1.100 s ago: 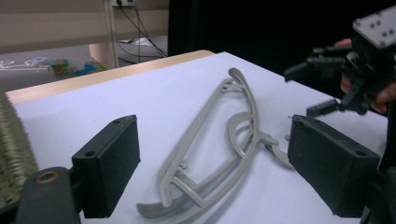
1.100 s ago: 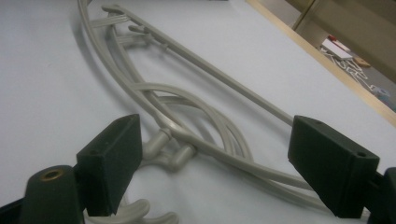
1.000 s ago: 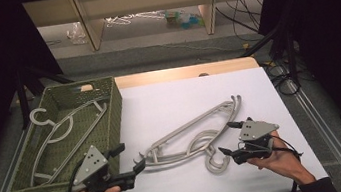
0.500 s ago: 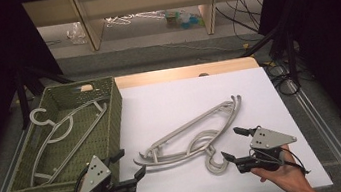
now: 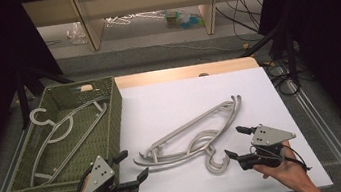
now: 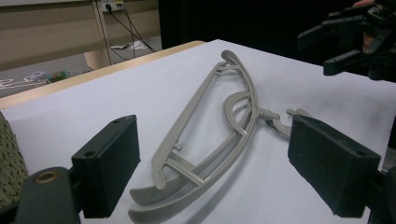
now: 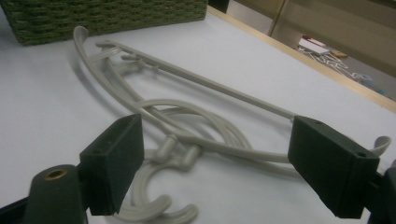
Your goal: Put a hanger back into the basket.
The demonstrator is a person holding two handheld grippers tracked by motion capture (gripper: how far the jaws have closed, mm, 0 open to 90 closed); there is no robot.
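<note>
While both hands rested at the near edge of the white-covered table (image 5: 169,101), the two stacked grey plastic coat hangers (image 5: 189,136) lay flat on the cloth between them, their hooks curling toward the person's right side. The left gripper (image 5: 131,168) hung just short of the hangers' near tips, jaws spread wide and holding nothing; in the left gripper view those curved tips (image 6: 154,205) sat between the two black pads without touching either. The right gripper (image 5: 238,142) was likewise spread and empty, poised beside the hooks (image 5: 216,163), which showed blurred in the right gripper view (image 7: 159,200) low between its pads.

Left of the hangers stood a green woven rectangular basket (image 5: 111,119), its wall near the left gripper and close to the hangers' tips. Inside it lay another grey hanger (image 5: 57,129), its hook toward the far left corner. Nothing sat on the cloth between either gripper and the stacked pair. Beyond the table's wooden far edge (image 5: 185,71), the floor carried a scatter of pale hangers (image 5: 130,18), some small bluish items (image 5: 183,18) and loose cables (image 5: 241,0). Metal rails (image 5: 321,120) ran along both sides of the table.
</note>
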